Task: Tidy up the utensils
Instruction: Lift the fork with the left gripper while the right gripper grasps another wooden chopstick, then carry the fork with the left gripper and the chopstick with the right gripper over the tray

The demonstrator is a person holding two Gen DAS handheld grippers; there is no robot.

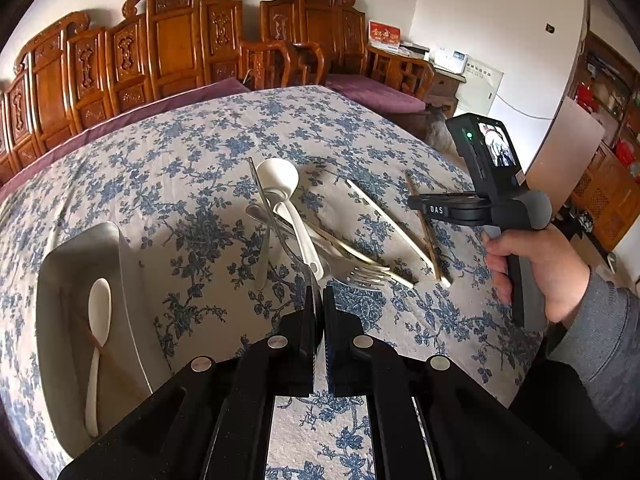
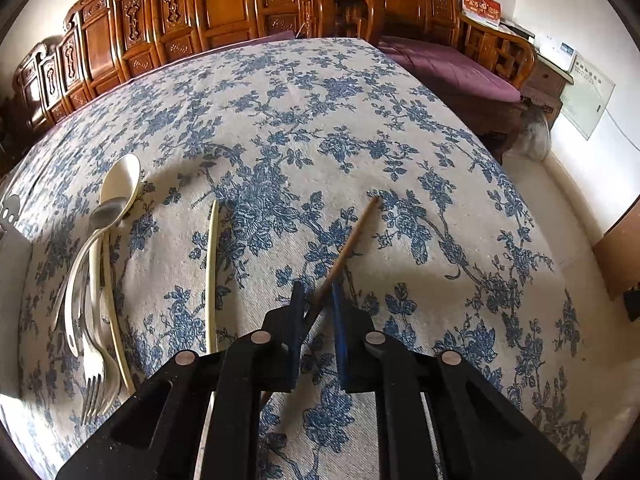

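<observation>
Left tongs [image 1: 319,294] pinched on knife [image 1: 276,220]; right tongs [image 2: 318,294] apart, straddling brown chopstick [image 2: 352,240]

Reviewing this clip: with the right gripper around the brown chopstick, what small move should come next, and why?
Probably shut the right gripper on the brown chopstick. Its fingers already straddle the stick's near end, with a gap still showing, and the stick still lies on the tablecloth. The tray, holding one white spoon, looks like the destination.

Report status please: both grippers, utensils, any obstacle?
Left gripper shut, empty, above fork in pile. Right gripper open around brown chopstick, not clamped. White spoon already in tray. Nothing blocking.
</observation>
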